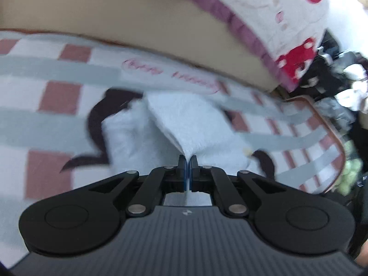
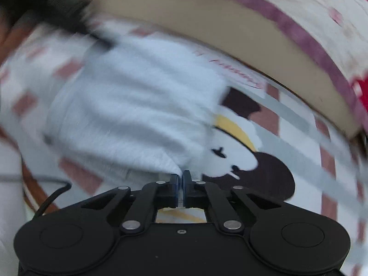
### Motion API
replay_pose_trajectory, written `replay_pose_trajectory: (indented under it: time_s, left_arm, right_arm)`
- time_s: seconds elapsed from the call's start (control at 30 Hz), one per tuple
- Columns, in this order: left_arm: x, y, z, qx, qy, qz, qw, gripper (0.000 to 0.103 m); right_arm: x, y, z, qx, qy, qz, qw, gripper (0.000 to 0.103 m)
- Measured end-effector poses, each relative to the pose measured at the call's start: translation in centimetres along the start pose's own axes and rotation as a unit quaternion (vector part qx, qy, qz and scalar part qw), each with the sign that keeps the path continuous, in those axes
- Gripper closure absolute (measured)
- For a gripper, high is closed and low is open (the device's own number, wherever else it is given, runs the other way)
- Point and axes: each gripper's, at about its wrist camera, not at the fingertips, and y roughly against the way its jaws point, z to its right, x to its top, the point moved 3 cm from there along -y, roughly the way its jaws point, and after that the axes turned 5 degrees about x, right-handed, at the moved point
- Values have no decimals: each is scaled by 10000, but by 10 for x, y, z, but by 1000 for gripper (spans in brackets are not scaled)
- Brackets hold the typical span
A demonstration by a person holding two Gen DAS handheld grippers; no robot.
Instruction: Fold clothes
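A pale blue-white fleecy garment (image 1: pixel 174 119) lies on a checked blanket (image 1: pixel 57 96) with red squares, grey stripes and a dark cartoon figure. In the left wrist view my left gripper (image 1: pixel 188 158) is shut on a near edge of the garment, which rises in a fold from between the pads. In the right wrist view the same garment (image 2: pixel 138 105) spreads away to the upper left, and my right gripper (image 2: pixel 181 174) is shut on its near corner. Both views are blurred.
A beige padded edge (image 1: pixel 138 18) runs behind the blanket, with a white cloth with purple trim and red prints (image 1: pixel 287 11) above it. Dark clutter (image 1: pixel 340 76) sits at the right in the left wrist view. A black cable (image 2: pixel 53 197) lies at the lower left in the right wrist view.
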Motion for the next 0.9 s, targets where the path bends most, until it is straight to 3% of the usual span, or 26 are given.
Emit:
replay_pose_trajectory:
  time_s: [0.13, 0.27, 0.4, 0.5, 0.57, 0.67, 0.8, 0.9]
  left_arm:
    - [-12, -25, 0, 348, -82, -396, 9986, 102]
    - [-8, -33, 11, 682, -532, -210, 9960, 101]
    - [-7, -40, 4, 614, -331, -372, 9969, 98]
    - [-7, -23, 0, 549, -430, -333, 9970, 91]
    - [-8, -6, 13, 396, -988, -152, 9942, 74]
    - [-18, 7, 41, -40, -1902, -63, 9817, 65]
    - [-45, -6, 83, -732, -2778, -417, 9569, 57]
    - [-69, -27, 108, -632, -3497, -651, 9325, 42]
  right_arm:
    - [-7, 5, 14, -17, -559, -11, 9984, 102]
    - [-13, 2, 5, 50, -499, -247, 9984, 102]
    - [-19, -6, 4, 76, -567, -603, 9965, 103]
    - [-20, -1, 6, 262, -744, -516, 9955, 100]
    - [-20, 2, 6, 252, -798, -388, 9957, 95]
    - [-22, -4, 3, 102, -706, -428, 9965, 61]
    - [-24, -15, -1, -195, -486, -436, 9977, 60]
    - [-20, -14, 4, -112, -720, -96, 9973, 61]
